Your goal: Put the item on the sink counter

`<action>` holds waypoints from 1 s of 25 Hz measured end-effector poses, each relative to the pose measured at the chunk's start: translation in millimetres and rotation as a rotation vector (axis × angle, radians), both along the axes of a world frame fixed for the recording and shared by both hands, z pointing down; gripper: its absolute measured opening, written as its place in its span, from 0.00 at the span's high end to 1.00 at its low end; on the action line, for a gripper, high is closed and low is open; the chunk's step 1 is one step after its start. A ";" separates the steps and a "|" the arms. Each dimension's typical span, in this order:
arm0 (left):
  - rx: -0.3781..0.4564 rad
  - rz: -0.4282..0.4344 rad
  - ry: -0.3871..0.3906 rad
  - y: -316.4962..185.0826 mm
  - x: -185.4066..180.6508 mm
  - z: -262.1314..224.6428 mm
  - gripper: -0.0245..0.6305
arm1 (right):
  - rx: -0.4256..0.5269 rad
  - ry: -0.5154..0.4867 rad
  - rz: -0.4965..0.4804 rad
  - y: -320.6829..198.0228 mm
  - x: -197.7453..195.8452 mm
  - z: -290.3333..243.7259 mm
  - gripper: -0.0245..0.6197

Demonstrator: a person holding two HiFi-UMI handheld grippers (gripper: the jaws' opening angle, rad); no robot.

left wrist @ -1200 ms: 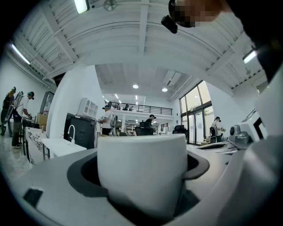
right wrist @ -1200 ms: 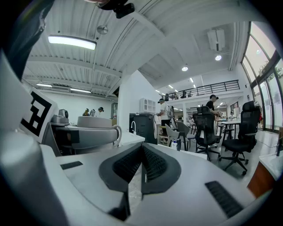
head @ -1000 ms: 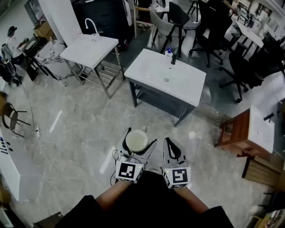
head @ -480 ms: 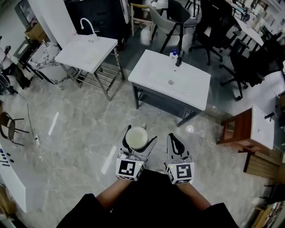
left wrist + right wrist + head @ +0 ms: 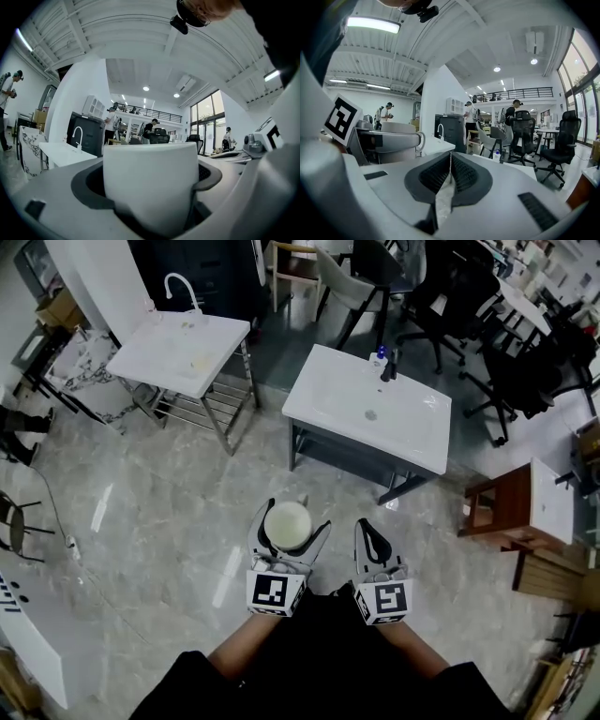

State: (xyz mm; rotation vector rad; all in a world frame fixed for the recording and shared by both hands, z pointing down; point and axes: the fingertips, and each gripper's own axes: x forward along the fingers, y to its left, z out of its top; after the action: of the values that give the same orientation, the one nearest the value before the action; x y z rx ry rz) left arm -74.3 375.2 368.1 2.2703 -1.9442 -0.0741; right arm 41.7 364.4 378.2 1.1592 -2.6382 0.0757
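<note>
Cup (image 5: 287, 524) clamped between left gripper (image 5: 293, 519) fingers | right gripper (image 5: 367, 529) fingers together, empty

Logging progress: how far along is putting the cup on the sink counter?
Done: white cup gripped by left gripper. In hand: held above the floor, short of the sink counter; right gripper shut, empty. Left: reach the counter, set it down, release.
</note>
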 end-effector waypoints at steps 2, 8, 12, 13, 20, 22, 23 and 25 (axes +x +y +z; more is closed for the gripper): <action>0.007 0.005 0.010 -3.0 -11.4 -0.7 0.25 | -0.007 0.007 -0.007 1.4 -13.8 0.9 0.91; 0.047 -0.028 0.042 -8.5 -34.2 -3.4 0.25 | -0.020 0.022 -0.037 -6.6 -39.8 10.2 0.91; 0.050 -0.018 0.025 -17.0 -40.2 1.3 0.25 | 0.006 0.024 -0.066 -13.5 -54.4 12.8 0.91; 0.046 -0.014 0.021 -20.3 -40.7 3.8 0.25 | 0.012 0.026 -0.080 -14.9 -58.6 14.9 0.91; 0.024 -0.028 -0.010 -62.4 -49.3 8.1 0.25 | -0.010 -0.017 -0.076 -69.1 -72.2 20.7 0.91; 0.016 -0.028 -0.021 -83.1 -48.8 9.0 0.25 | -0.011 -0.016 -0.080 -95.3 -71.8 22.8 0.91; 0.011 -0.021 -0.023 -94.6 -46.9 10.2 0.25 | -0.014 -0.019 -0.075 -108.6 -70.6 23.0 0.91; -0.001 0.020 -0.014 -118.2 -39.1 14.3 0.25 | -0.026 -0.032 -0.054 -133.5 -66.5 21.6 0.91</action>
State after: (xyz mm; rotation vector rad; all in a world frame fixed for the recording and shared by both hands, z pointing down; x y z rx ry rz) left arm -113.4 257.0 382.4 2.2949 -1.9274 -0.0553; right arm -24.8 230.8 399.8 1.0865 -2.6864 0.1192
